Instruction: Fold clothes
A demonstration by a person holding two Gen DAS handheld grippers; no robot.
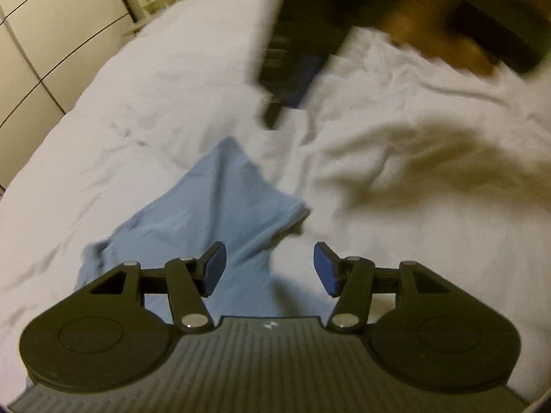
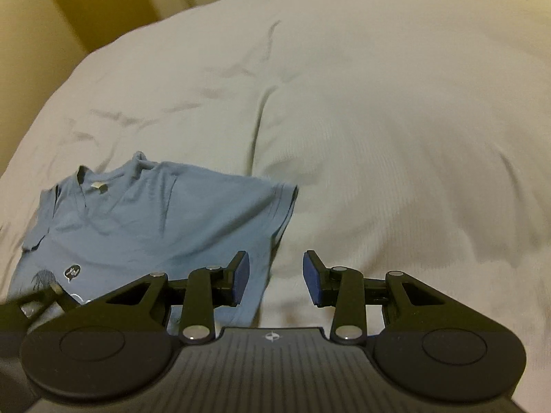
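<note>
White bed [image 2: 378,103] holds a soft, limp blue shirt [image 2: 155,220]; my left gripper [image 1: 269,268] and right gripper [image 2: 275,277] hover open; I'd pinch its sleeve hem.

Surface: you are working over a bed [image 2: 378,110] under a white, creased duvet.
On it: your light blue shirt [image 2: 155,220] lies straight on the duvet, collar toward the bed's far edge.
Beside the shirt: a soft ridge of duvet [image 2: 265,103] rises at its sleeve end.
</note>
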